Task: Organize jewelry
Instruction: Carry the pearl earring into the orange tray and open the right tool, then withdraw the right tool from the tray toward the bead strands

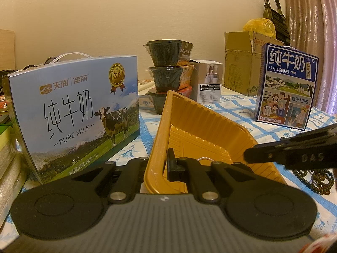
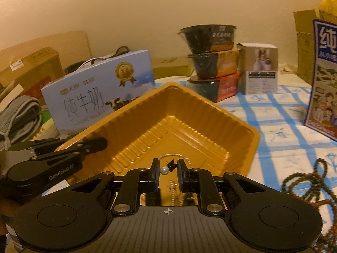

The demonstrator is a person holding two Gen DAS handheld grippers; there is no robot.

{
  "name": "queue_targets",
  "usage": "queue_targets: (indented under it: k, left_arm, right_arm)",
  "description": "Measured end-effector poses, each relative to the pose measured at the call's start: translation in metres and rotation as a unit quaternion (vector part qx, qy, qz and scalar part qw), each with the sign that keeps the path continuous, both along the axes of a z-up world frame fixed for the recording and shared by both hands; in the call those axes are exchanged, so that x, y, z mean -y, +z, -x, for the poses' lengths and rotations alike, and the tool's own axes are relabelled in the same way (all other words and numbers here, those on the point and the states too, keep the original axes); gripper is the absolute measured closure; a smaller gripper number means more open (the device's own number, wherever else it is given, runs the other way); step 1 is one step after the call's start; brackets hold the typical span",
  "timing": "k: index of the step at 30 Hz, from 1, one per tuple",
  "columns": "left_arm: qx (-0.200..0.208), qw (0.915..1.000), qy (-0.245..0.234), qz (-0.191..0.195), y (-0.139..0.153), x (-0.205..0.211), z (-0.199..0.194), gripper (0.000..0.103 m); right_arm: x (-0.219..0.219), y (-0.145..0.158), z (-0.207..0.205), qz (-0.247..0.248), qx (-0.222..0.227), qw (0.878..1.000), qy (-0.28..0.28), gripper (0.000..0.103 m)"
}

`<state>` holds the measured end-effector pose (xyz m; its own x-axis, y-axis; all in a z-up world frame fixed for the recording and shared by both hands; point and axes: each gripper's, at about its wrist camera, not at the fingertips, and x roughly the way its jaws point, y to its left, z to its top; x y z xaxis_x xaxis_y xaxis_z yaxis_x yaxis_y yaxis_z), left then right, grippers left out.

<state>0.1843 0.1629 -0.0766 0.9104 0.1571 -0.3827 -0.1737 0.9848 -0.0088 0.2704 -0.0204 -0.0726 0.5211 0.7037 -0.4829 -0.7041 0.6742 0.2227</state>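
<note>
Two close wrist views, shared tray [image 1: 162,126]

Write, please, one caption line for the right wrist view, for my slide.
Right gripper over the yellow tray, a pearl between its fingers; left gripper clamps the tray rim.

Pearl necklace [image 2: 174,158] in tilted gold tray [image 2: 189,113]; dark bead strand [image 2: 305,181] beside.

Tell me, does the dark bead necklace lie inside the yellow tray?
No, the dark bead necklace lies on the checked cloth beside the yellow tray, outside its rim.
</note>
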Motion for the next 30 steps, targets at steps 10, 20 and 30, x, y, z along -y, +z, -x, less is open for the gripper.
queue_targets:
  k: [10,20,30]
  left_arm:
    - [0.000,1.0000,0.000,0.001,0.001,0.000,0.000,0.098]
    - [0.000,1.0000,0.001,0.002,0.001,0.001,0.000,0.098]
    - [0.000,1.0000,0.003,0.003,0.001,0.001,0.001,0.098]
  right_arm:
    - [-0.030,-0.014,0.004,0.013,-0.010,0.999,0.032,0.086]
    - [-0.038,-0.018,-0.010,-0.020,-0.039,0.999,0.030,0.080]
    - [-0.016,-0.008,-0.006,-0.038,-0.027,0.999,0.001,0.041]
